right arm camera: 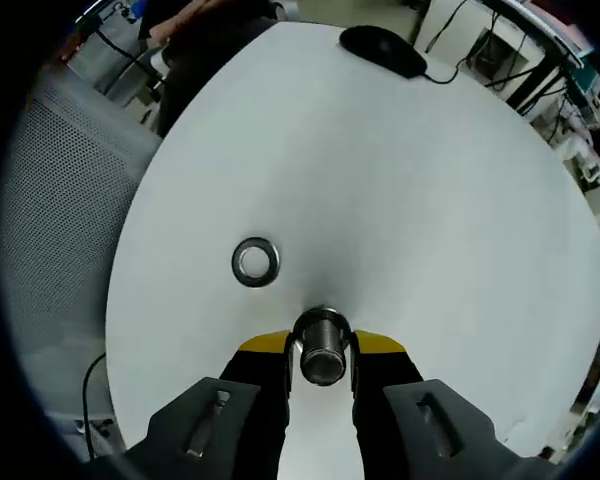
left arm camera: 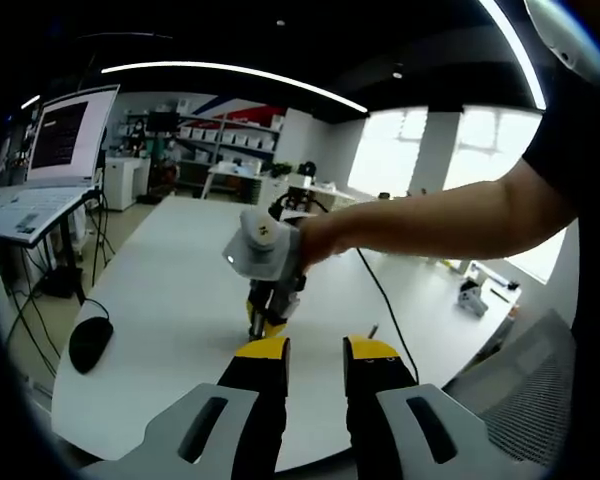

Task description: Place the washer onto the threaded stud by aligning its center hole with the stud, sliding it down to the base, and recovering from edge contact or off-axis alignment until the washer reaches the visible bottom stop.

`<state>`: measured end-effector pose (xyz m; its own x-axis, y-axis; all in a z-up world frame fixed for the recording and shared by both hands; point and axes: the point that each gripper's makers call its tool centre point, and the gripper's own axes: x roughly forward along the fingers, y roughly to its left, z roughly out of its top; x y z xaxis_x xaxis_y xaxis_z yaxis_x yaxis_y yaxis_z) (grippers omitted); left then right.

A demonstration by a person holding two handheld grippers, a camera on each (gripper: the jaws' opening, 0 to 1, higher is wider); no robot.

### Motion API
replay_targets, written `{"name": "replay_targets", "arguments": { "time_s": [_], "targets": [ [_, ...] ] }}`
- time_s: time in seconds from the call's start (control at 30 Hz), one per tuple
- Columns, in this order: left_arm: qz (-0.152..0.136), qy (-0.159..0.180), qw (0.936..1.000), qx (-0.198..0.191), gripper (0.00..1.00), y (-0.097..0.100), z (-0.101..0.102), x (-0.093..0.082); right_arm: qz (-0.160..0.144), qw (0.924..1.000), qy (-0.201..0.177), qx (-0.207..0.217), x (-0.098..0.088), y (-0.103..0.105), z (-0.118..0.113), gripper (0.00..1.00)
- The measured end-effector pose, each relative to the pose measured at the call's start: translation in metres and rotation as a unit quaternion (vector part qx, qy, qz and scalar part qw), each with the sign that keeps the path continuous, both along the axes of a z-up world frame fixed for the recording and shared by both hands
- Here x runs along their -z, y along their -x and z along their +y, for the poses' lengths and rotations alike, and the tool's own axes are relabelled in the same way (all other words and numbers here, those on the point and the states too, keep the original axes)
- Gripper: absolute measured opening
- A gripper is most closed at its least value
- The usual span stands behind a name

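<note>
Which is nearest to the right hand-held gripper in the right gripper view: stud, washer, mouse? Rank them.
1. Stud: between the jaws of the right hand-held gripper, gripped.
2. Washer: flat on the white table, just up and left of the jaw tips.
3. Mouse: far edge of the table, top of the view.

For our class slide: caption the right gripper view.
Right gripper shut on threaded stud, washer lying flat beside it on white table.

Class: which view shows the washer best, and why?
The right gripper view: the washer lies flat on the table, hole visible, left of the stud the right gripper holds. In the left gripper view I cannot make it out.
</note>
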<state>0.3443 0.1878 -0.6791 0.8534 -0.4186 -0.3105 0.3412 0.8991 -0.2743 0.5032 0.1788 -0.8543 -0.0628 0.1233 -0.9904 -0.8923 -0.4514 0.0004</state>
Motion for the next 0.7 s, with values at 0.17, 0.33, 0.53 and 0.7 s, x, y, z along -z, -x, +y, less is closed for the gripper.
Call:
{"name": "replay_targets", "arguments": {
  "time_s": [0.17,0.33,0.53,0.7],
  "targets": [
    [0.001,0.0,1.0,0.0,0.19,0.0,0.0,0.0,0.002,1.0,0.001,0.009,0.002,0.0,0.0,0.24],
    [0.001,0.0,1.0,0.0,0.19,0.0,0.0,0.0,0.012,0.9995,-0.005,0.03,0.001,0.0,0.001,0.24],
    [-0.001,0.0,1.0,0.0,0.19,-0.001,0.001,-0.001,0.01,0.9984,-0.022,0.051,-0.009,-0.003,0.0,0.27],
    [0.0,-0.001,1.0,0.002,0.19,0.0,0.0,0.0,0.008,0.9969,-0.05,0.059,-0.024,-0.004,0.003,0.27]
  ]
}}
